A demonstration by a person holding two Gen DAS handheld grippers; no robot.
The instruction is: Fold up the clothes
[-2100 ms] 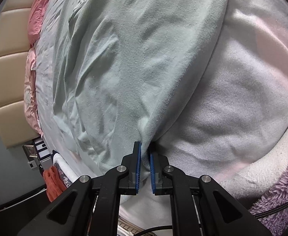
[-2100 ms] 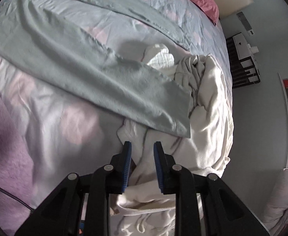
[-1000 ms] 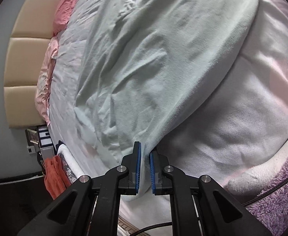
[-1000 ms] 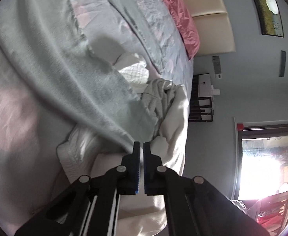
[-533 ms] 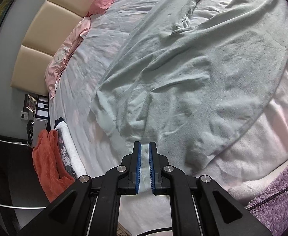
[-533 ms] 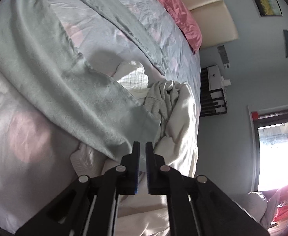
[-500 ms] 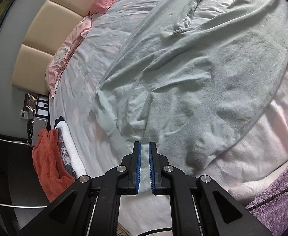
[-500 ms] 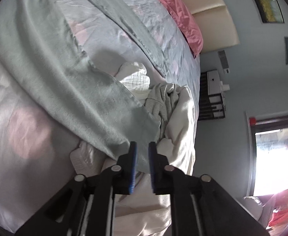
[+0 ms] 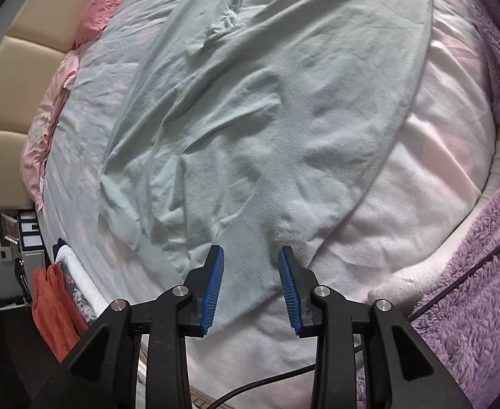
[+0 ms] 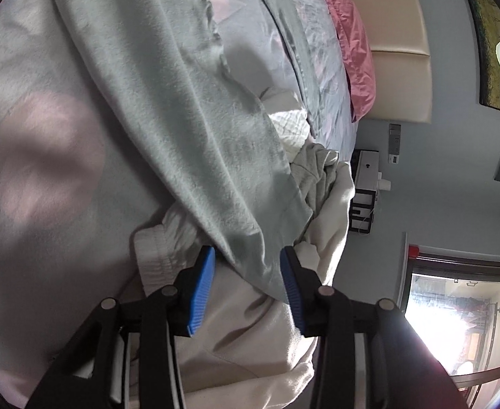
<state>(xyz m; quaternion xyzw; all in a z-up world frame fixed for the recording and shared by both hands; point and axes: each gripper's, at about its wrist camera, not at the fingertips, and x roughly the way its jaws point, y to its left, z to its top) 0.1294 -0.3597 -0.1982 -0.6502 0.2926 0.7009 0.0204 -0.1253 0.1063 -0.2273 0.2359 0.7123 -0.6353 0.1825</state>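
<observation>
1. I am looking down over the bed, its pale pink-blotched cover filling most of both views.
2. The mint-green garment is lying spread across that cover, creased, one tapering end running down toward my left gripper. In the right wrist view the same garment is draping over a heap of cream clothes at the bed's edge.
3. A purple fleece sleeve is crowding the right margin of the left view; a black cable is crossing it.
4. Pink pillows and a beige padded headboard are sitting at the far end; orange cloth is hanging beside the bed.
5. Left gripper: jaws have just been opening, pads standing clear with the garment's tip lying between them, nothing clamped.
6. Right gripper: jaws likewise just opening, the garment's corner hanging between the pads, not pinched.
7. The window is blown out; the shelf unit is too small for me to read.
</observation>
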